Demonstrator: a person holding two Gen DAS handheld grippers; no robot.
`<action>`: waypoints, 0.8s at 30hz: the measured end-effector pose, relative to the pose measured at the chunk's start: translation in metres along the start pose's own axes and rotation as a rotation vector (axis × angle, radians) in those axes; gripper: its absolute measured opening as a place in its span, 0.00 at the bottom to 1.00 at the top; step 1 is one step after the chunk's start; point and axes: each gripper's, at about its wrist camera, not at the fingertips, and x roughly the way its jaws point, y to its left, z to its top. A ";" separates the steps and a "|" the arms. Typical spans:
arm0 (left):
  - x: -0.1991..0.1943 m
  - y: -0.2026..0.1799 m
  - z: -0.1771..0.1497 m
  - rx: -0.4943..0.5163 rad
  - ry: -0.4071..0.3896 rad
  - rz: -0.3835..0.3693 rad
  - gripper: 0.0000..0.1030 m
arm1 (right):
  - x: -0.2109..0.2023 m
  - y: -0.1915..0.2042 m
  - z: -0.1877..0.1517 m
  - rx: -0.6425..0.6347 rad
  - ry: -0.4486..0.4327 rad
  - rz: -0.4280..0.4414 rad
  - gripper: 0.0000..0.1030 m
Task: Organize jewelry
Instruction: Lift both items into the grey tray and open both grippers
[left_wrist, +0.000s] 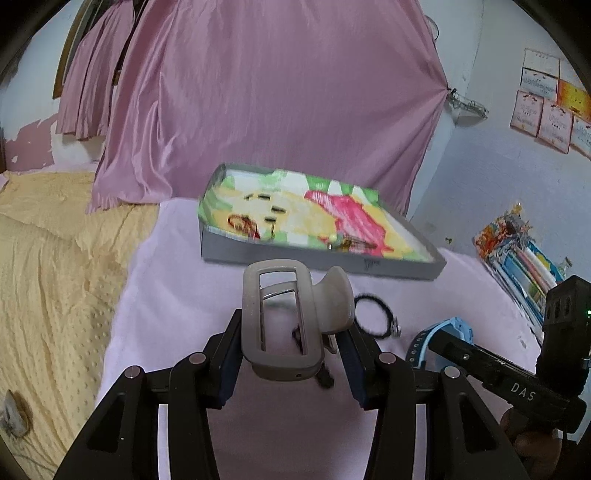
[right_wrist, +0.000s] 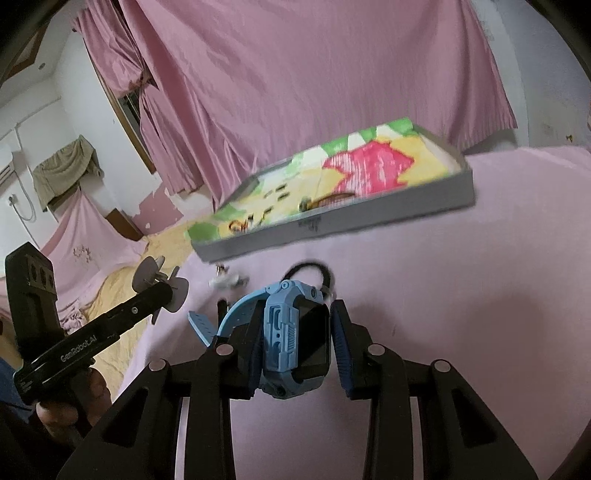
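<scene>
Resting between the left claw (left_wrist: 288, 354) pads: hair clip (left_wrist: 284, 317).

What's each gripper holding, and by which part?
Left gripper: hair clip, by its hinged end. Right gripper: blue watch, by its case.

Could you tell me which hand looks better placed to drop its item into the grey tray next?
Left, probably: the left gripper holds the beige plastic hair claw directly facing the grey tray; the right carries the blue watch.

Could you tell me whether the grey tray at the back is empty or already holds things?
Not empty: the grey tray holds small dark clips on its colourful lining.
</scene>
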 end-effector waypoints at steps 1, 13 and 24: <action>0.000 0.000 0.003 0.002 -0.006 -0.001 0.44 | -0.001 -0.001 0.005 0.000 -0.011 0.002 0.29; 0.044 0.005 0.074 0.005 -0.035 -0.020 0.44 | 0.028 -0.018 0.097 -0.039 -0.109 -0.038 0.29; 0.101 0.011 0.095 0.004 0.064 0.018 0.44 | 0.089 -0.030 0.123 -0.025 -0.033 -0.078 0.29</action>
